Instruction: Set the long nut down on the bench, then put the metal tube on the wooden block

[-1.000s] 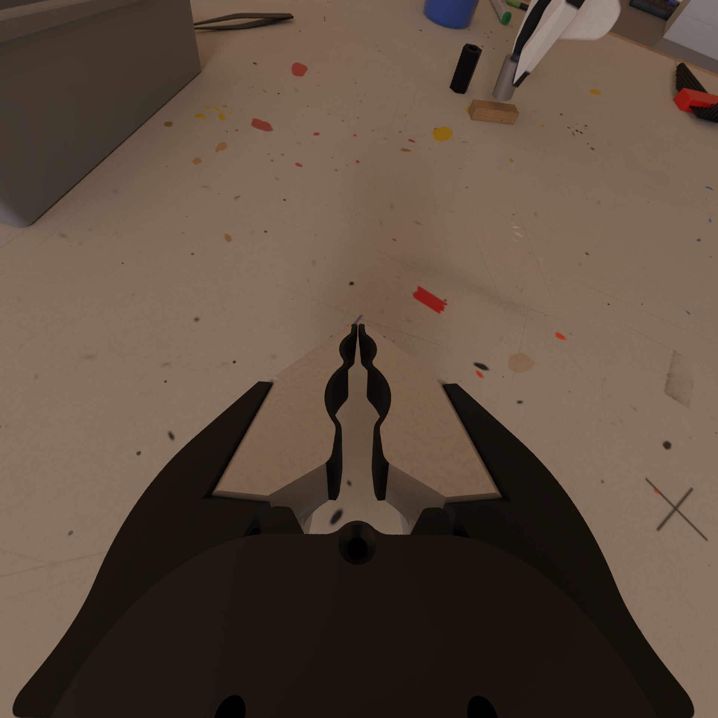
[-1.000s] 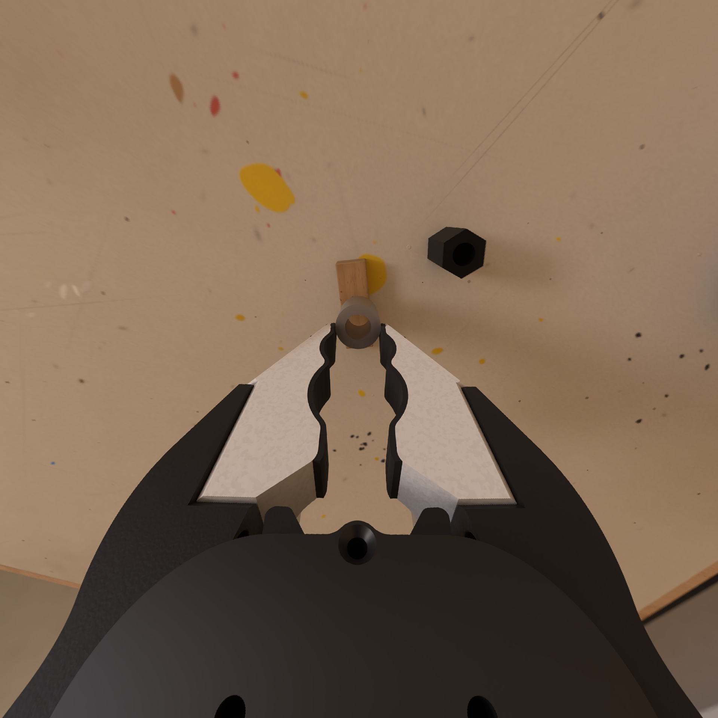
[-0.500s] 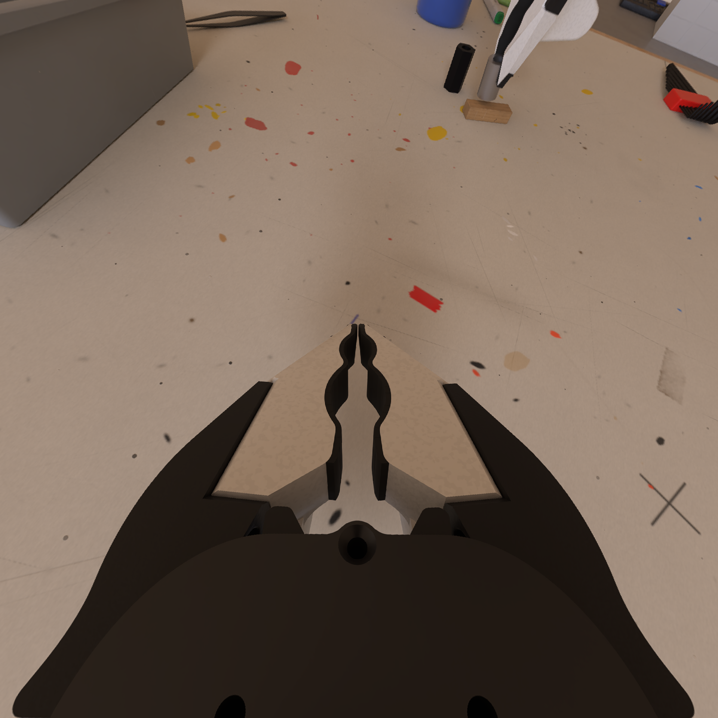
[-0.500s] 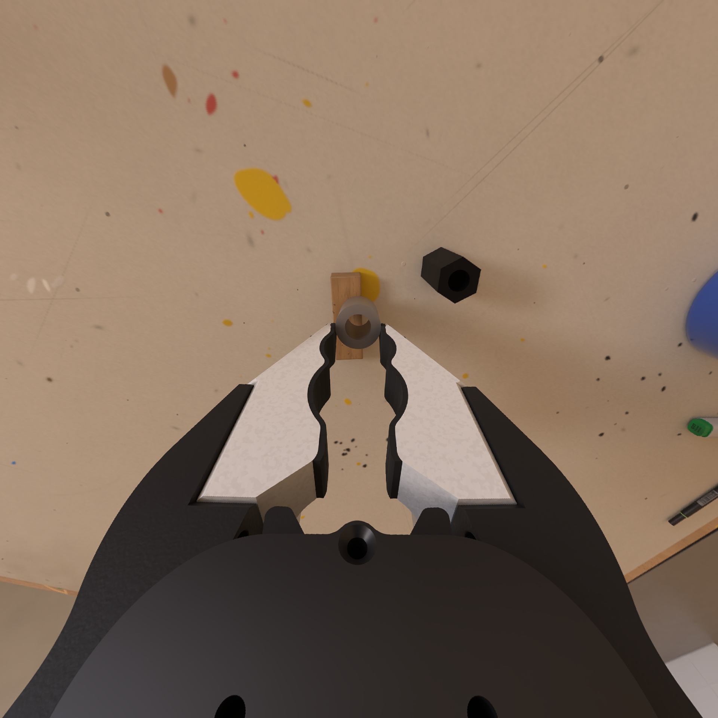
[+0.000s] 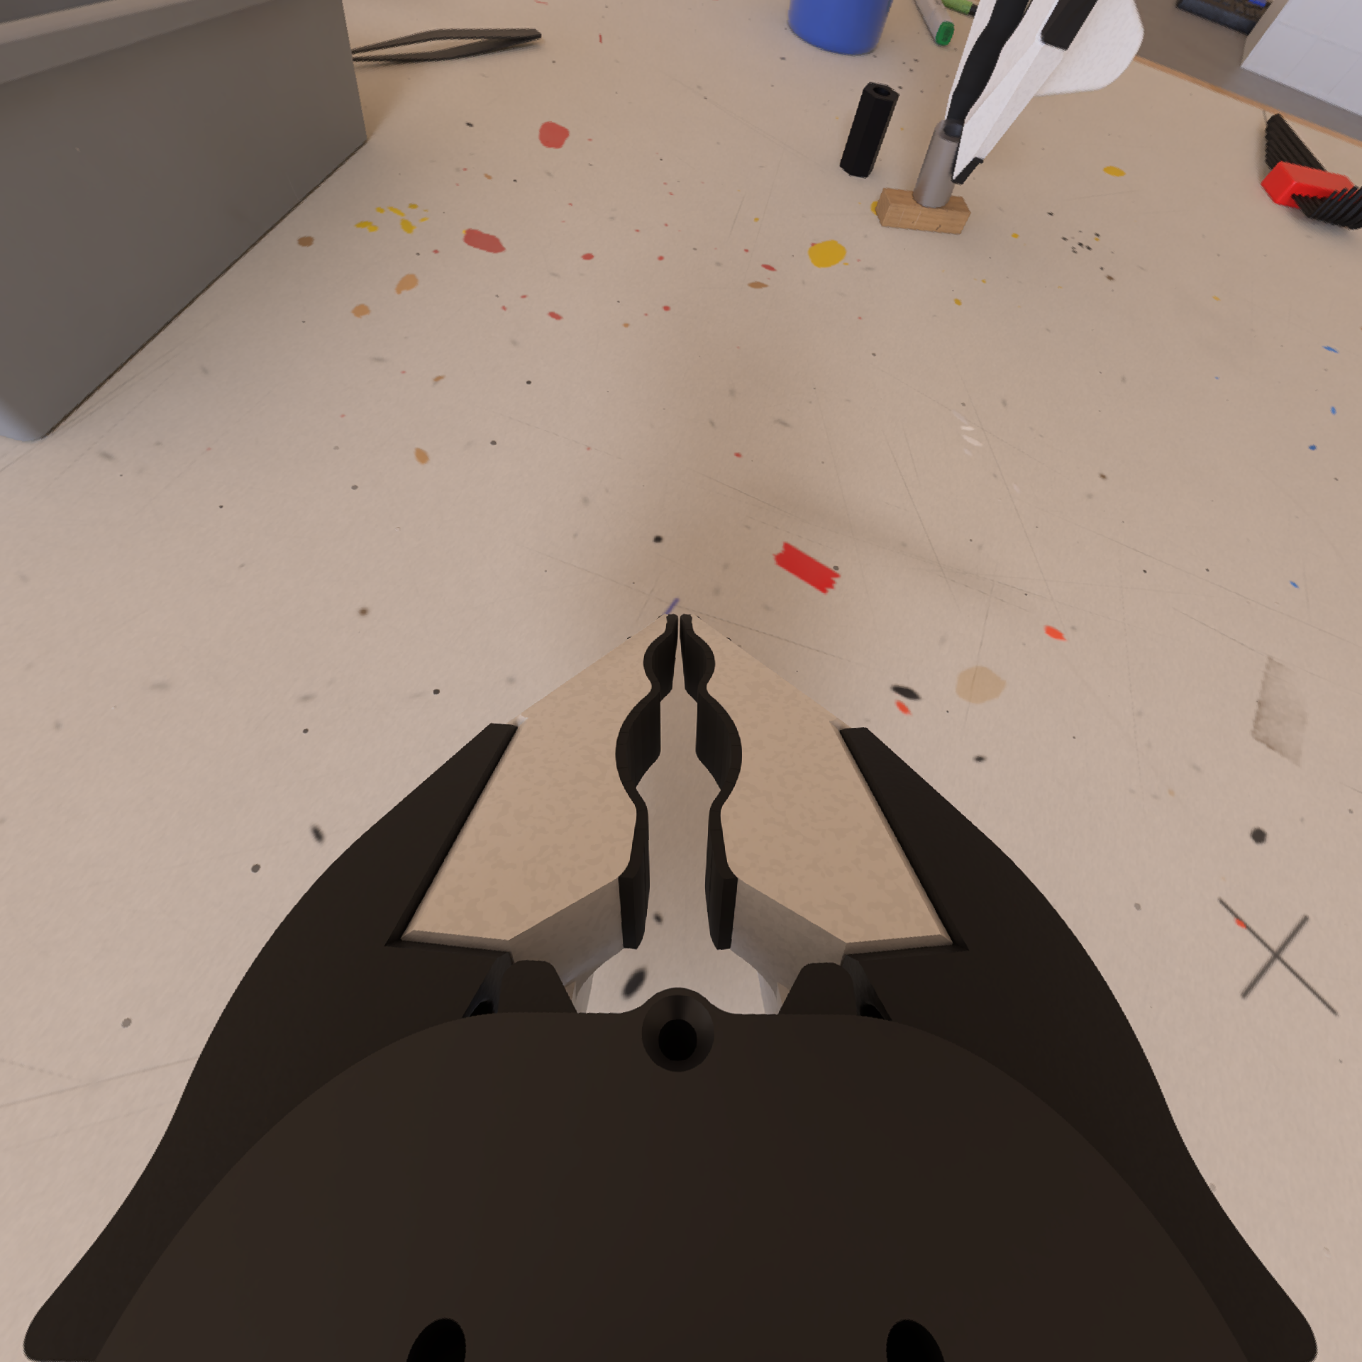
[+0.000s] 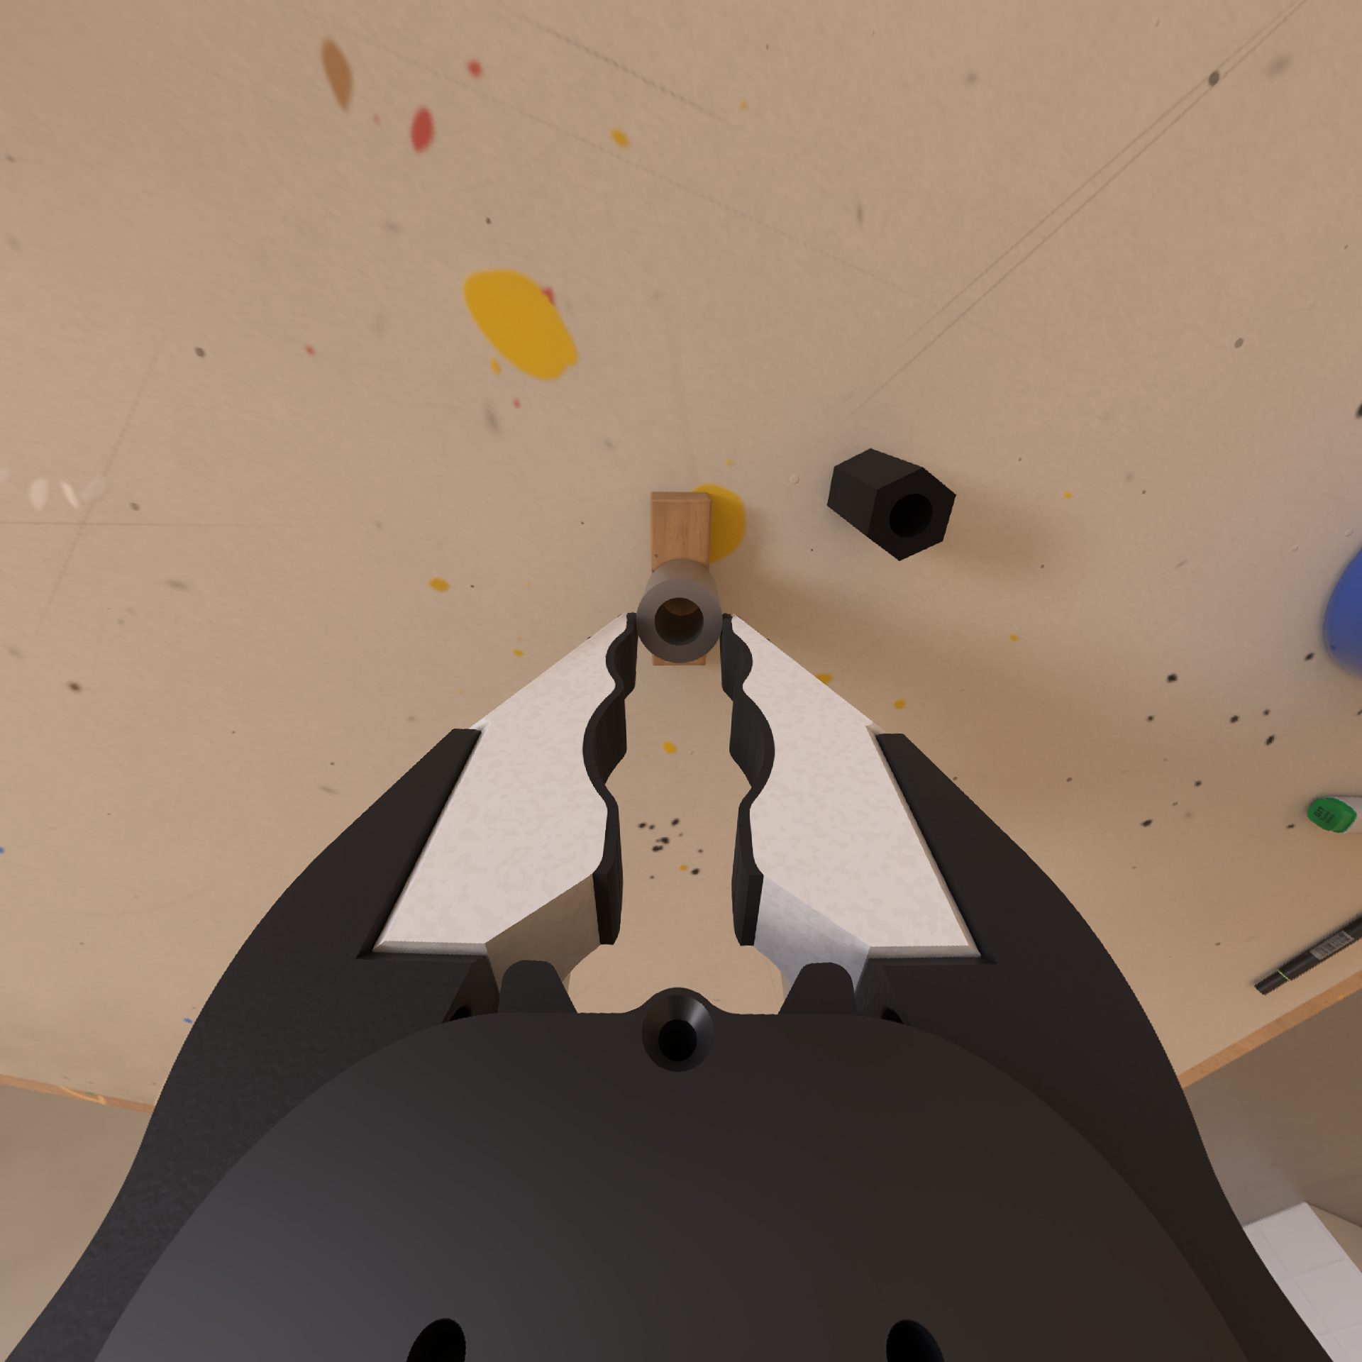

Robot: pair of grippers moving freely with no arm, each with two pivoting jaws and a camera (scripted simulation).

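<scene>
- Right wrist view: metal tube [image 6: 676, 620] upright on wooden block [image 6: 679, 525], pinched between right gripper [image 6: 676, 635] tips.
- Long nut [image 6: 890, 503] standing on bench [image 6: 295, 442], just beside the block.
- Left gripper [image 5: 678, 626] pressed together, well apart.

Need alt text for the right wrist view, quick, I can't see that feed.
The right tool grips an upright metal tube over the wooden block, seen from above. The black long nut stands on the bench to the right, apart from the block.

long nut [image 5: 869, 130] just beside wooden block [image 5: 923, 211], bench [image 5: 663, 413] mid open
</scene>
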